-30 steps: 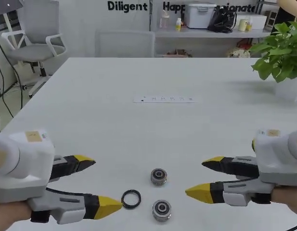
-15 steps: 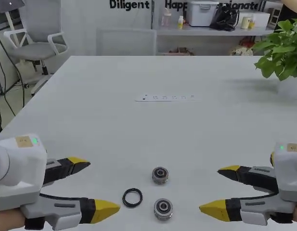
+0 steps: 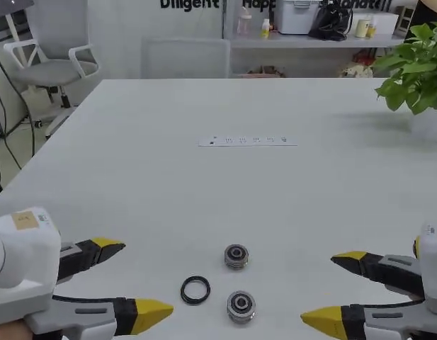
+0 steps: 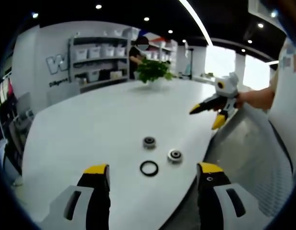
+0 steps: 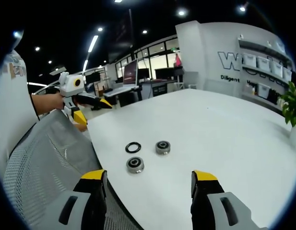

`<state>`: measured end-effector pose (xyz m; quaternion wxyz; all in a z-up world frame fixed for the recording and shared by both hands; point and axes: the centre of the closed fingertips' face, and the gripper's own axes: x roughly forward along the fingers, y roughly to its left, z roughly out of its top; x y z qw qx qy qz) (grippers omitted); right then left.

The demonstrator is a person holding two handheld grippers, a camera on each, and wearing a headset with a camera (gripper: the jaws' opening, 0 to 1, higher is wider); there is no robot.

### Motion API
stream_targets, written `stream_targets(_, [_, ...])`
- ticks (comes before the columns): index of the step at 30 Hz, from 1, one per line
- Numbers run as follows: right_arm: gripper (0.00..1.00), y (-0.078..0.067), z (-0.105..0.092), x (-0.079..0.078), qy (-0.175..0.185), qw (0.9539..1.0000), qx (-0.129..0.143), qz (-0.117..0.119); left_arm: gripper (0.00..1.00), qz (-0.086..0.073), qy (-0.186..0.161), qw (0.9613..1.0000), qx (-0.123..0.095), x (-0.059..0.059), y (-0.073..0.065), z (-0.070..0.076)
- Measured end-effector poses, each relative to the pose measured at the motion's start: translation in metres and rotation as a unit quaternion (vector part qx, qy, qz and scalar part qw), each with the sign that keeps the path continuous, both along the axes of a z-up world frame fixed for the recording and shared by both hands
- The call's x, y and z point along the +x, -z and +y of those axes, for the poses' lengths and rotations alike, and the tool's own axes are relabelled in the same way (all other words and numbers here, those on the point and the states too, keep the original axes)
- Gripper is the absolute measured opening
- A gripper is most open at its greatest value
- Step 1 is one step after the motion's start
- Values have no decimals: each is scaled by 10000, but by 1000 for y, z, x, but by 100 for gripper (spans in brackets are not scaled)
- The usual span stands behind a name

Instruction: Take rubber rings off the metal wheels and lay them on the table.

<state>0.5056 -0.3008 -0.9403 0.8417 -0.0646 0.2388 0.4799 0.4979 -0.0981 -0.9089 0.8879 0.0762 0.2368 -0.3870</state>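
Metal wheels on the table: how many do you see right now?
2. The far wheel lies ahead of the near wheel, which sits by the front edge of the table, just right of the loose rubber ring. None looks hidden.

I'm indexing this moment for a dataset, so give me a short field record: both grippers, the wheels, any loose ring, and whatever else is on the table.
left gripper: open, empty, left of the parts
right gripper: open, empty, right of the parts
rubber ring: one, flat on the table, left of the near wheel, touching neither wheel
far wheel: on the table, apart from the near wheel
near wheel: on the table, closest to the person
rings on wheels: too small to tell
other: power strip mid-table; plant far right
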Motion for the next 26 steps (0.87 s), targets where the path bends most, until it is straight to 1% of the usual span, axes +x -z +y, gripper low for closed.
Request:
stream_targets(8, [70, 0, -3, 3, 43, 10000, -38, -46, 75, -46, -26, 10000, 85, 0, 2, 1])
stream_targets(12, [69, 3, -2, 1, -15, 9999, -139, -86, 75, -66, -66, 9999, 76, 1, 1, 2])
stream_targets(14, [69, 2, -1, 2, 24, 9999, -126, -99, 75, -62, -66, 9999, 69, 1, 1, 3])
stream_targets(19, [69, 4, -1, 0, 0, 9998, -157, -77, 75, -48, -48, 9999, 101, 1, 3, 2])
stream_targets(26, [70, 7, -1, -1, 10, 9998, -206, -40, 76, -68, -12, 9998, 162, 0, 4, 2])
